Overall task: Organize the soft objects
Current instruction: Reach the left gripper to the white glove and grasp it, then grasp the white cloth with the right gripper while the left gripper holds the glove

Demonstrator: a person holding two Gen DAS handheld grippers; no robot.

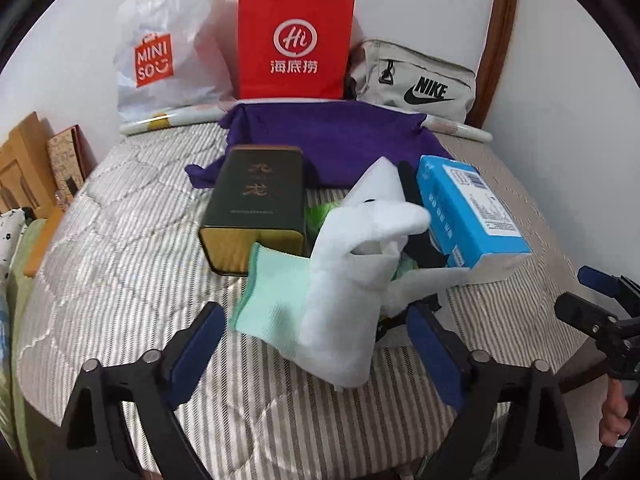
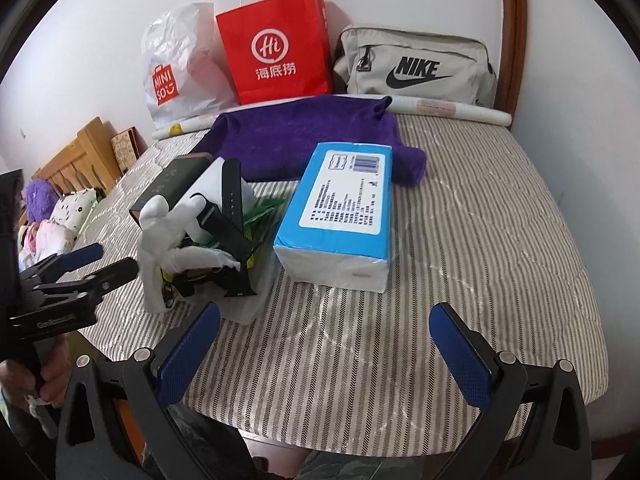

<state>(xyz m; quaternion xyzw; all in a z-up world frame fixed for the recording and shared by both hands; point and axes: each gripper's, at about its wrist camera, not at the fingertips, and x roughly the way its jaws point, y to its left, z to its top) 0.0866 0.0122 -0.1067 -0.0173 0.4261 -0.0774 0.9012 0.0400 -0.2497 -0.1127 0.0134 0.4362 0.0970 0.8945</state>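
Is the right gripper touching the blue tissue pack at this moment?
Apart. The right wrist view shows the right gripper open, with bare striped bedcover between its fingertips and the blue tissue pack.

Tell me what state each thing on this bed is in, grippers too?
left gripper: open, around the white cloth
right gripper: open, holds nothing
white cloth: crumpled, standing up in a heap
mint cloth: lying partly under the white cloth
purple towel: spread out, rumpled
blue tissue pack: sealed, lying flat
dark tin: closed, on its side
red paper bag: upright
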